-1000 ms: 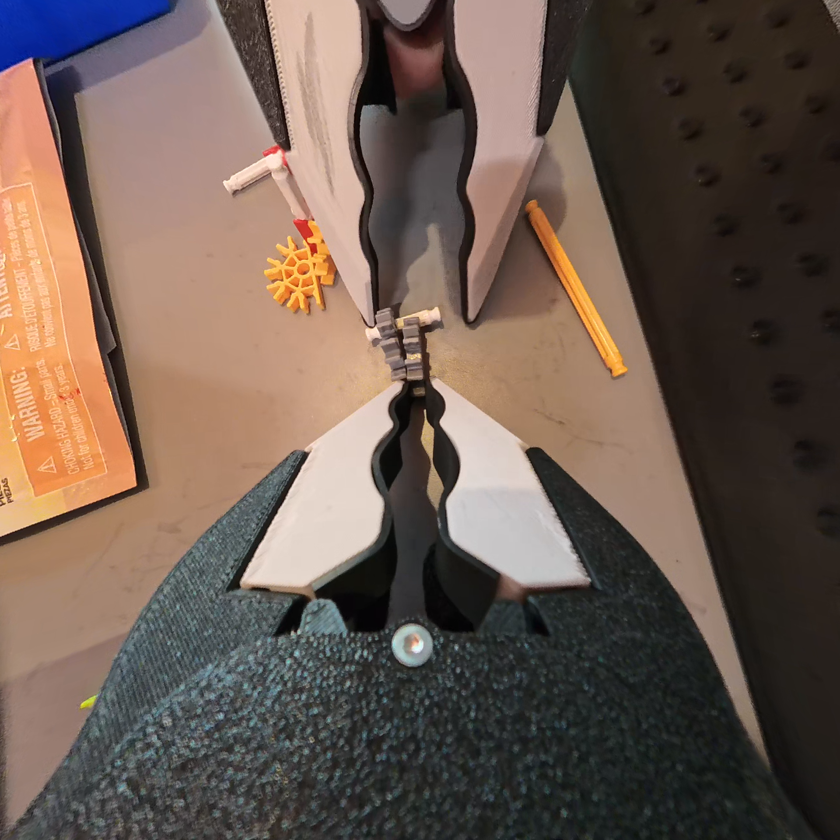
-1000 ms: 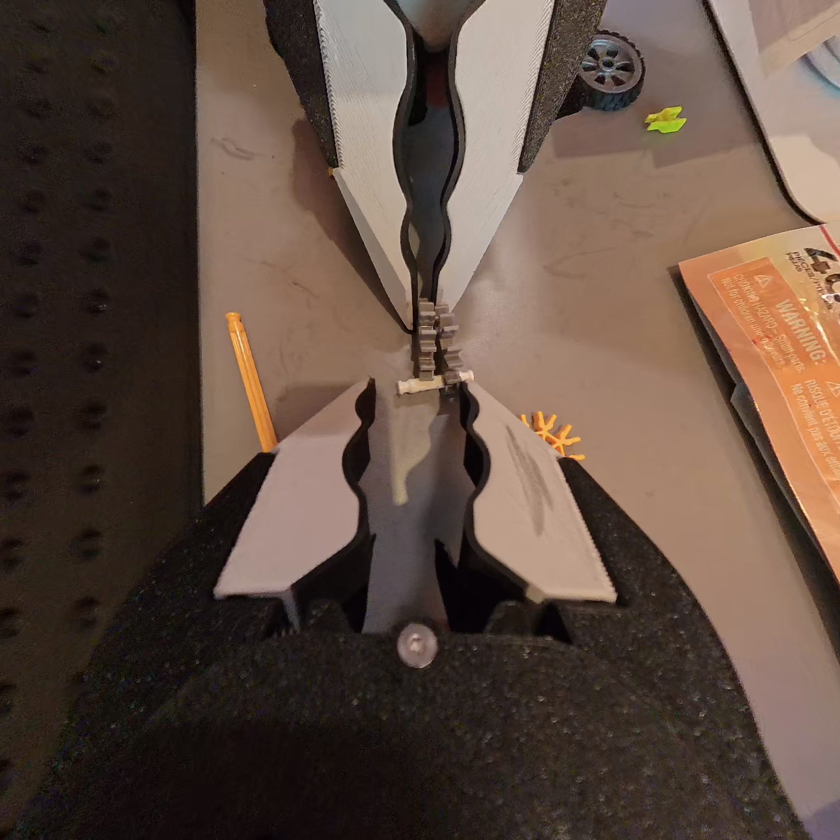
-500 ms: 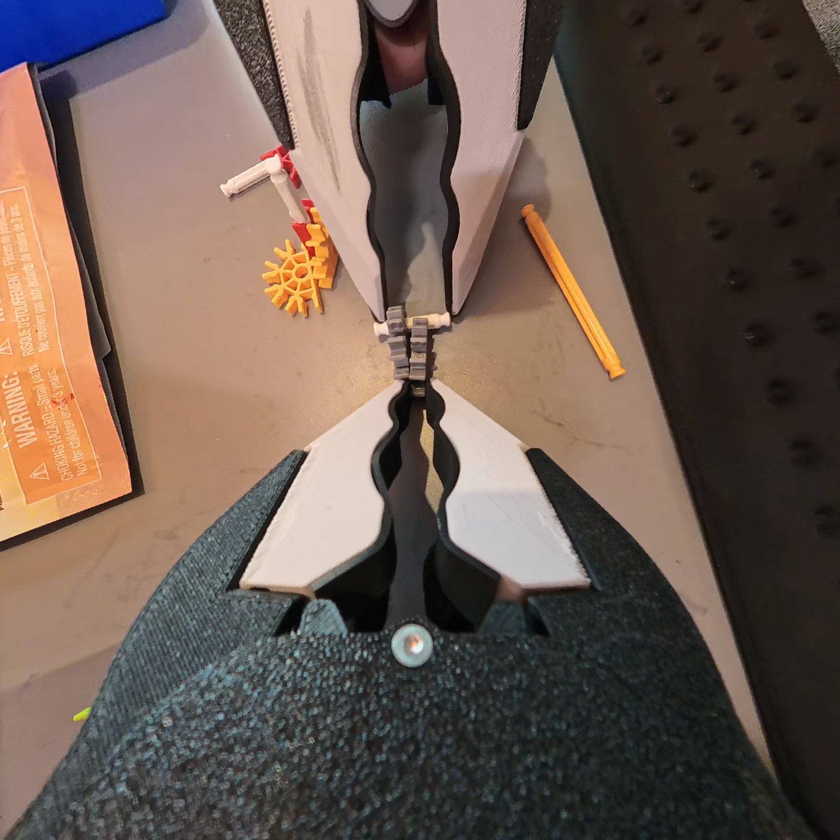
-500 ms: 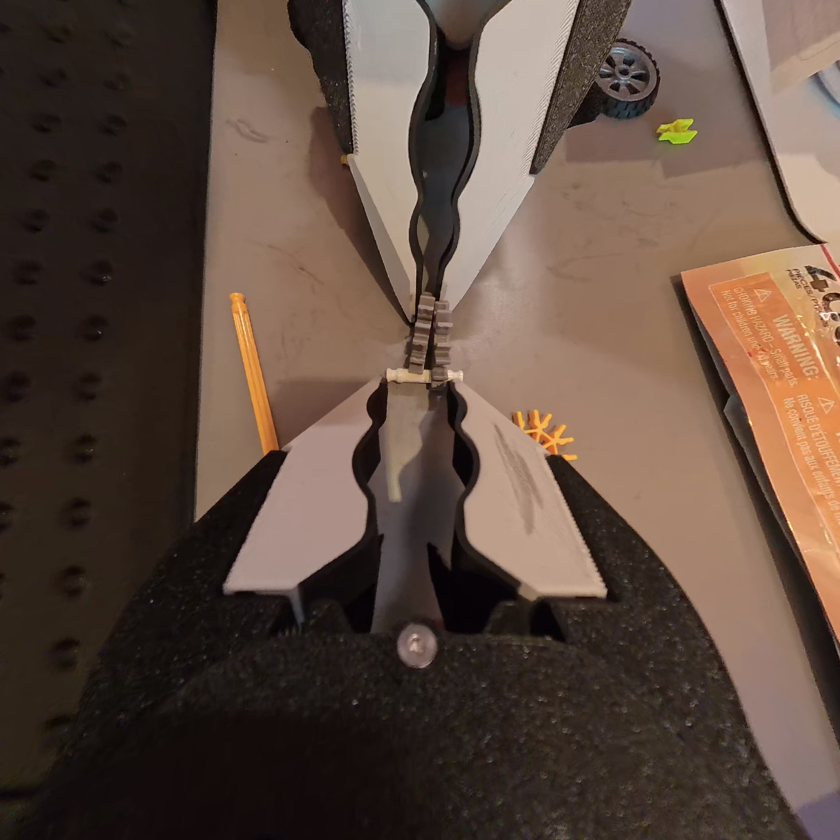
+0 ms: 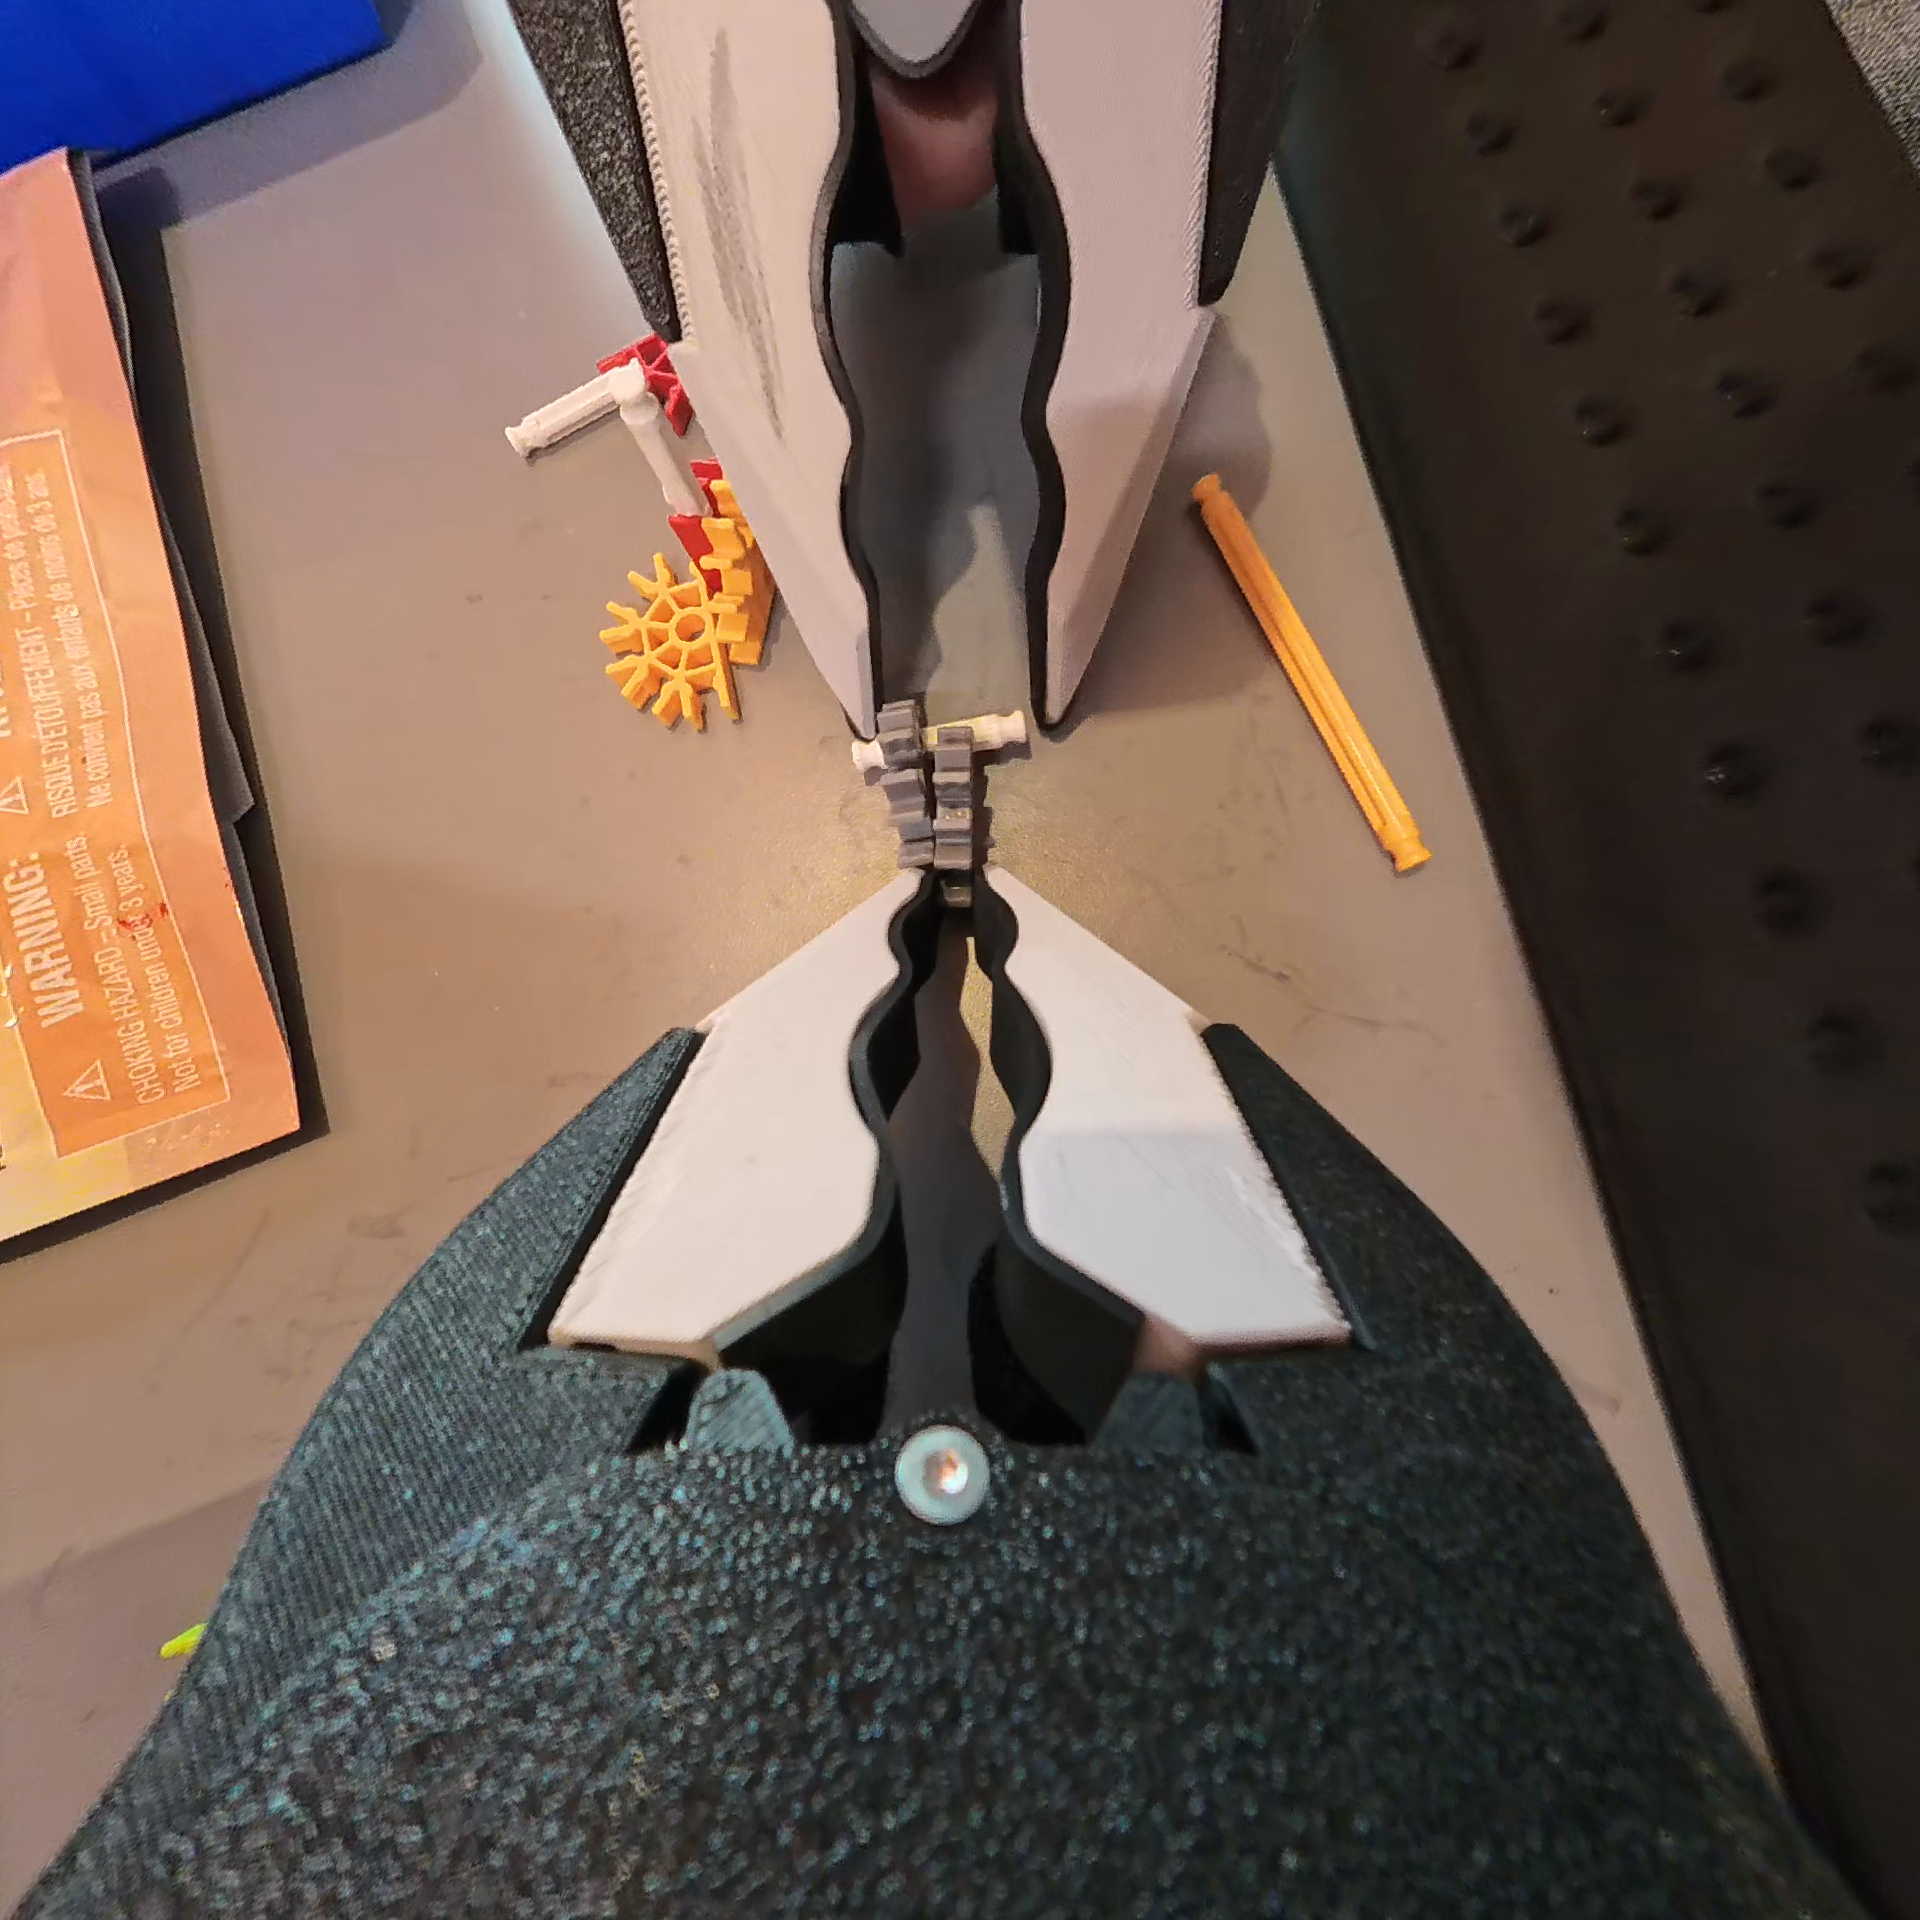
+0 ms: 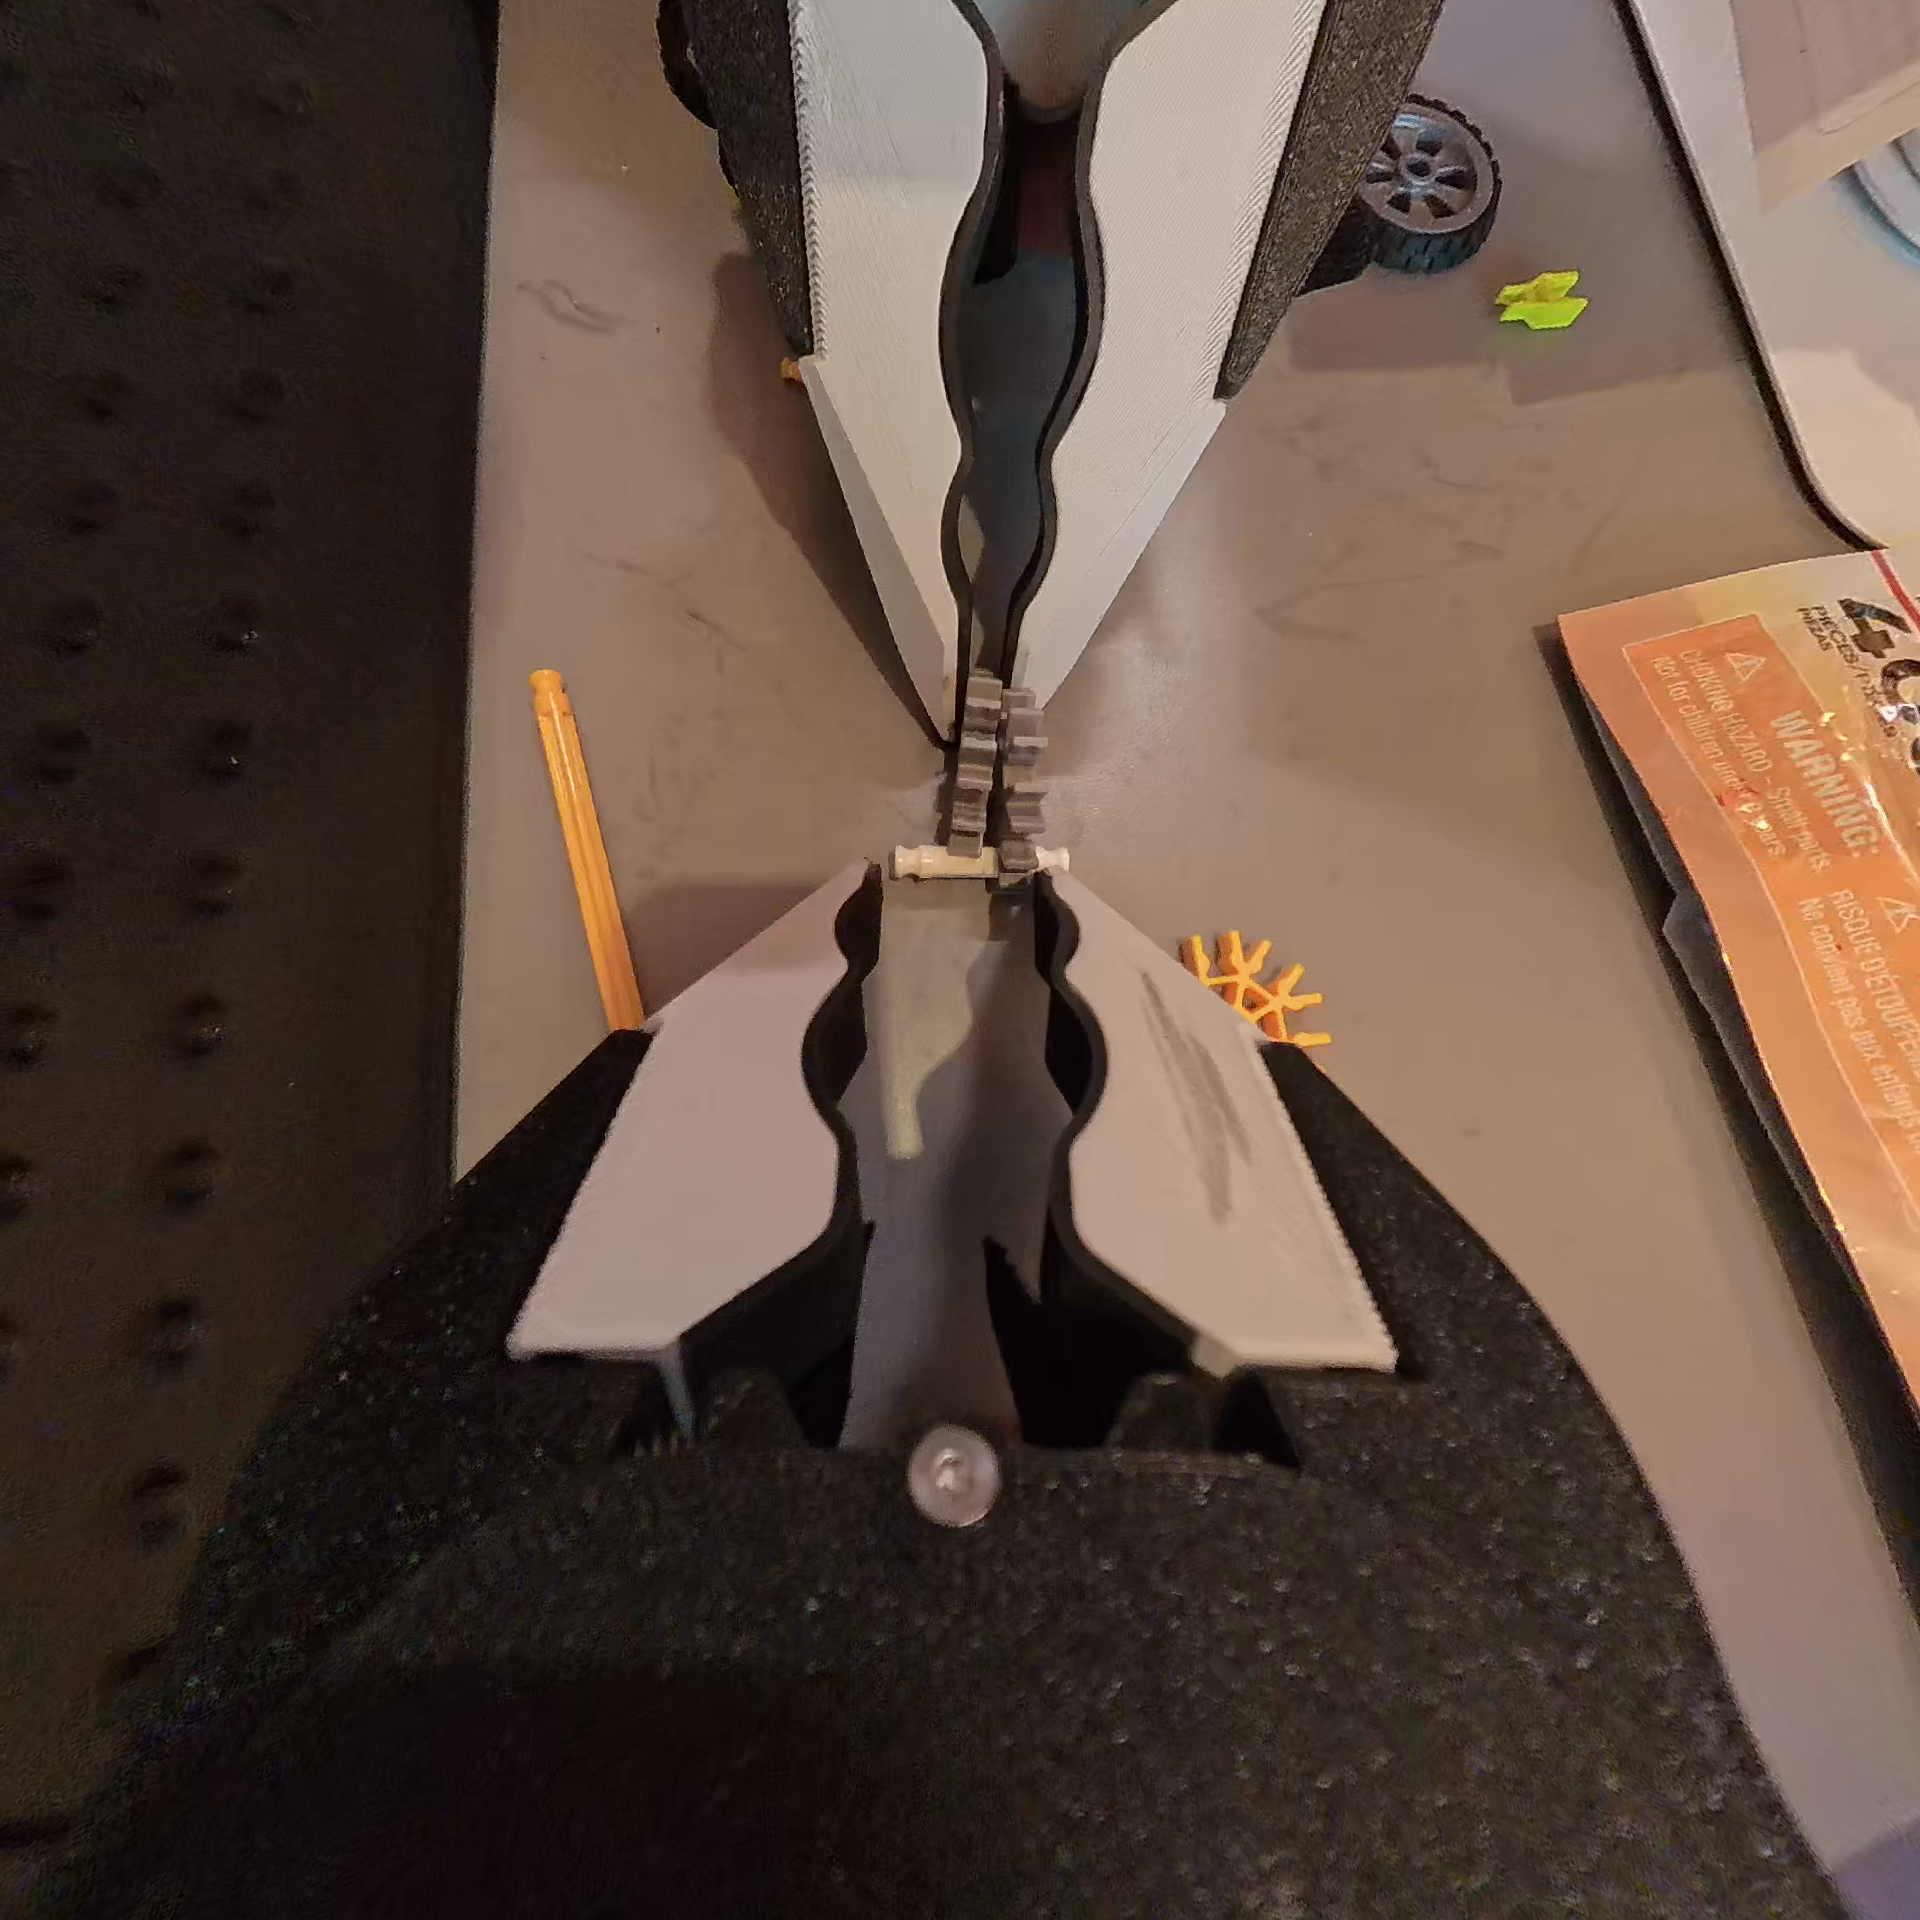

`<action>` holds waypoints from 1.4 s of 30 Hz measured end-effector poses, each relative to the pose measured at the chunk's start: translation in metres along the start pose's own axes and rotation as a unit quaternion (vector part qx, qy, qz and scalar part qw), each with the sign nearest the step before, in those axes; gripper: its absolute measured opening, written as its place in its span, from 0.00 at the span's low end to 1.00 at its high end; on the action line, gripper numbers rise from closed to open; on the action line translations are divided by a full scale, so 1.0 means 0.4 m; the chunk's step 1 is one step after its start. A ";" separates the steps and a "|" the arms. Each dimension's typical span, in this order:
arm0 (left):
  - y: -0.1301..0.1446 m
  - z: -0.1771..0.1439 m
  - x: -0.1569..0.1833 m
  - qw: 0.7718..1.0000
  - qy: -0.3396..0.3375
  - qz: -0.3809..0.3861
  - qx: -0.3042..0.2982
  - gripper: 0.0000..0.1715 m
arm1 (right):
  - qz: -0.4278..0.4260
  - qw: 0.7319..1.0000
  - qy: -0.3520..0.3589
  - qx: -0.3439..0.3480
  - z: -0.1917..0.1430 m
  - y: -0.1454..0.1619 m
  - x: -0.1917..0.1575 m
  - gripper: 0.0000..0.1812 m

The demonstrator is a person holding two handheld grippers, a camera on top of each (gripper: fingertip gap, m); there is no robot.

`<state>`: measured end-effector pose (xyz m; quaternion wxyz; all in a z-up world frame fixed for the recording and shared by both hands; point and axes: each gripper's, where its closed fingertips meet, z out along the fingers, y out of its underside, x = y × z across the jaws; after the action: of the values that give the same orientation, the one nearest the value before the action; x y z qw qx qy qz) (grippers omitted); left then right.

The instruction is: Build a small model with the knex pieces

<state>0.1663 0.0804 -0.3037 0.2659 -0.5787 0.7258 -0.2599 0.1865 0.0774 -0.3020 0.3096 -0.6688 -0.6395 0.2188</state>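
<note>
My left gripper (image 5: pixel 943 883) is shut on two grey toothed connectors (image 5: pixel 930 800) standing side by side just above the grey table. A short white rod (image 5: pixel 940 738) crosses their far end. My right gripper (image 6: pixel 956 871) faces the left one tip to tip, and its jaws stand about a rod's length apart. Its fingertips (image 6: pixel 1047 883) sit right at the white rod (image 6: pixel 982 858), straddling the grey connectors (image 6: pixel 992 769). The right gripper also shows at the top of the left wrist view (image 5: pixel 961 719), and the left gripper shows in the right wrist view (image 6: pixel 992 686).
A yellow snowflake connector (image 5: pixel 675 644) with red connectors and white rods (image 5: pixel 644 416) lies beside the right gripper. A long yellow rod (image 5: pixel 1309 675) lies by the black dimpled mat (image 5: pixel 1662 727). An orange packet (image 6: pixel 1766 883), a toy wheel (image 6: pixel 1429 197) and a green piece (image 6: pixel 1543 301) are nearby. Left and right tips are no more than a few centimetres apart.
The right gripper's jaws have narrowed and its tips have come up to the white rod. The left gripper has kept its hold on the grey connectors.
</note>
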 end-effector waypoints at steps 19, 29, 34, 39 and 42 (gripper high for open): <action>0.000 0.000 0.000 1.000 -0.001 0.001 0.000 0.03 | -0.003 1.000 0.001 0.005 -0.001 0.001 0.003 0.14; -0.001 0.001 0.001 1.000 0.002 0.001 0.002 0.03 | -0.007 1.000 0.000 0.004 -0.003 0.003 0.007 0.07; -0.001 0.001 0.001 1.000 0.001 0.001 0.002 0.03 | -0.005 1.000 0.000 0.005 -0.004 0.004 0.008 0.09; -0.001 0.001 0.000 1.000 0.000 0.001 0.003 0.03 | 0.000 1.000 0.003 0.006 -0.004 0.003 0.004 0.12; -0.002 0.002 0.000 1.000 0.000 -0.001 0.003 0.03 | 0.001 1.000 0.012 0.009 -0.003 0.003 0.005 0.12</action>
<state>0.1671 0.0802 -0.3037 0.2674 -0.5781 0.7247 -0.2628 0.1884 0.0792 -0.3017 0.3229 -0.6691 -0.6334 0.2164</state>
